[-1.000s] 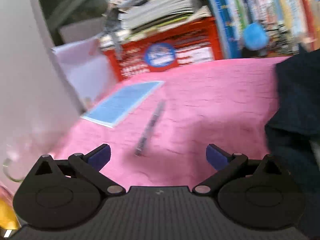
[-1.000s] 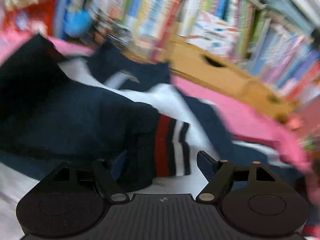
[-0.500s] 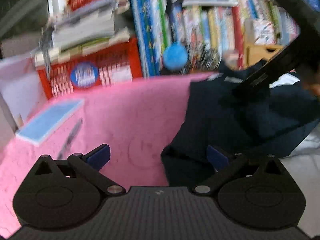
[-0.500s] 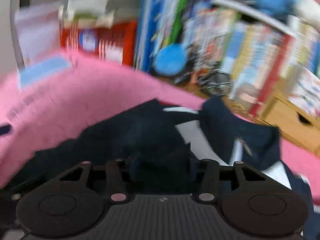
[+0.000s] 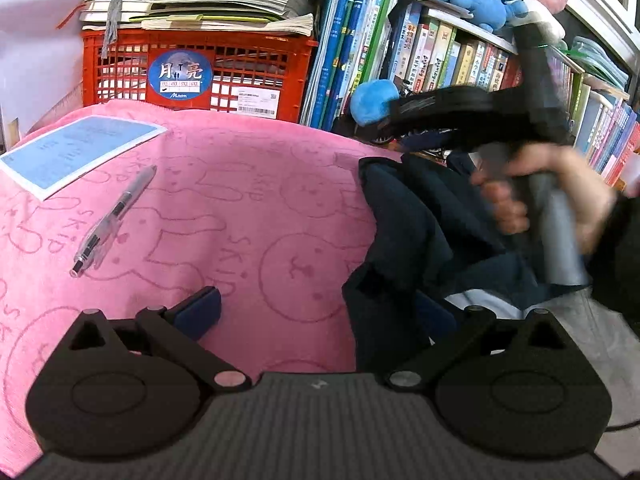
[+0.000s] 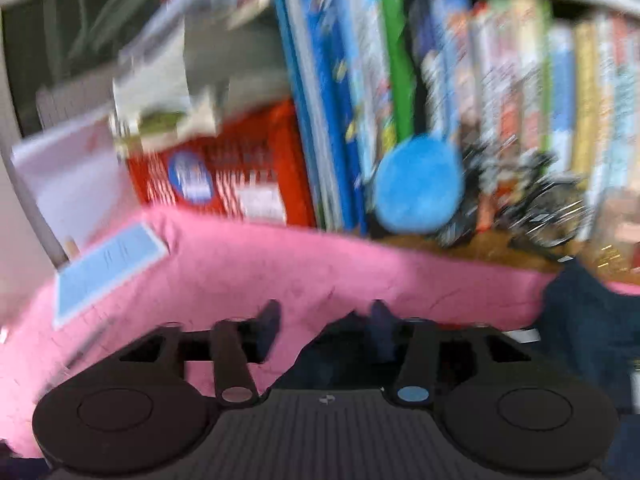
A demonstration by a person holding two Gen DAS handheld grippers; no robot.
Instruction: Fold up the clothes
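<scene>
A navy garment (image 5: 420, 240) lies bunched on the right part of the pink bunny-print towel (image 5: 240, 208); its left edge is folded over. My left gripper (image 5: 318, 312) hovers open above that edge, its right finger partly behind the fabric. A hand (image 5: 552, 200) holds the right gripper above the garment's far side. In the blurred right wrist view my right gripper (image 6: 326, 322) has its jaws opening. A peak of navy cloth (image 6: 340, 344) lies by the right finger, and the pads do not press on it.
A pen (image 5: 114, 220) and a blue sheet (image 5: 76, 152) lie on the towel's left side. Behind stand a red crate (image 5: 192, 68) topped with stacked papers, a blue plush ball (image 5: 376, 100) and a long row of books (image 5: 440, 52).
The left view swung right from the pen onto the garment. The right gripper closed on navy cloth, carried it left over the garment toward the towel, then spread its jaws.
</scene>
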